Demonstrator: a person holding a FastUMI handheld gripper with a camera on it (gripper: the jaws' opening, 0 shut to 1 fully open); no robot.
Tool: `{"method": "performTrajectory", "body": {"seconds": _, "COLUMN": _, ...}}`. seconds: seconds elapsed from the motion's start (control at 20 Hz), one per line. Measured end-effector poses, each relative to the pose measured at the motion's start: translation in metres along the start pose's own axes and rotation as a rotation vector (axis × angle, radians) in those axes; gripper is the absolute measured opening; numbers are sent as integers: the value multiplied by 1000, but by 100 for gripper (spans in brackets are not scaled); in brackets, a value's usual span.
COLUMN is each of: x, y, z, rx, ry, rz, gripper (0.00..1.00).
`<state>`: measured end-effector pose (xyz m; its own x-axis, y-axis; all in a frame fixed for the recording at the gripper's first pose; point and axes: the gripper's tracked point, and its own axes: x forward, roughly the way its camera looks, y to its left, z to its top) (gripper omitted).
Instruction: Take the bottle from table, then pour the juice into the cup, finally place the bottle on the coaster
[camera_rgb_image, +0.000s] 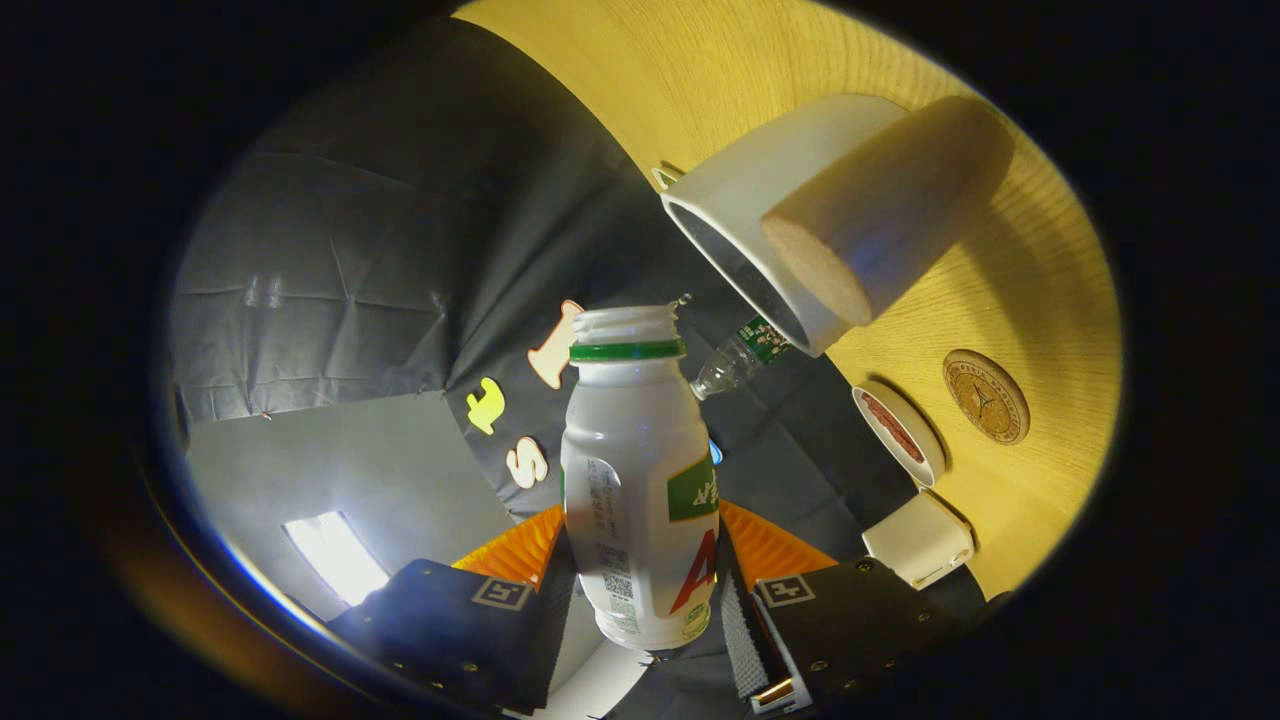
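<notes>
A white plastic bottle (640, 470) with a green neck ring and an open mouth sits between my fingers, and my gripper (640, 595) is shut on its lower body. The whole view is rolled, so the bottle lies roughly level with the yellow wooden table (1040, 280). Its mouth ends just short of the rim of a wide white cup (745, 200). A small glint shows at the lip. A beige tumbler (890, 205) stands beside the white cup, nearer to me. The round cork coaster (985, 395) lies bare on the table beyond the tumbler.
A small white dish with a red inside (898, 432) sits next to the coaster. A white box (920, 540) stands by the table's edge. A clear plastic bottle with a green label (738, 358) lies behind the white cup. Black cloth walls the far side.
</notes>
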<state>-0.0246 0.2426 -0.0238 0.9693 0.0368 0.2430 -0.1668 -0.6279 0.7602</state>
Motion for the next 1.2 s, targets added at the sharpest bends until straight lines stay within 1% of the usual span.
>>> {"method": "performTrajectory", "body": {"seconds": 0.4, "x": 3, "y": 10, "z": 0, "rx": 25, "ry": -11, "rz": 15, "gripper": 67}}
{"method": "performTrajectory", "body": {"seconds": 0.85, "x": 4, "y": 5, "z": -3, "rx": 21, "ry": -4, "rz": 2, "gripper": 67}}
{"method": "performTrajectory", "body": {"seconds": 0.9, "x": 2, "y": 2, "z": -4, "rx": -11, "ry": 4, "rz": -10, "gripper": 67}}
{"method": "performTrajectory", "body": {"seconds": 1.0, "x": 1, "y": -21, "z": -8, "rx": -156, "ry": 36, "rz": -66, "gripper": 67}}
{"method": "performTrajectory", "body": {"seconds": 1.1, "x": -2, "y": -38, "z": -12, "rx": -353, "ry": 82, "rz": -121, "gripper": 67}}
{"method": "performTrajectory", "body": {"seconds": 1.2, "x": 5, "y": -54, "z": -14, "rx": -595, "ry": 137, "rz": -198, "gripper": 67}}
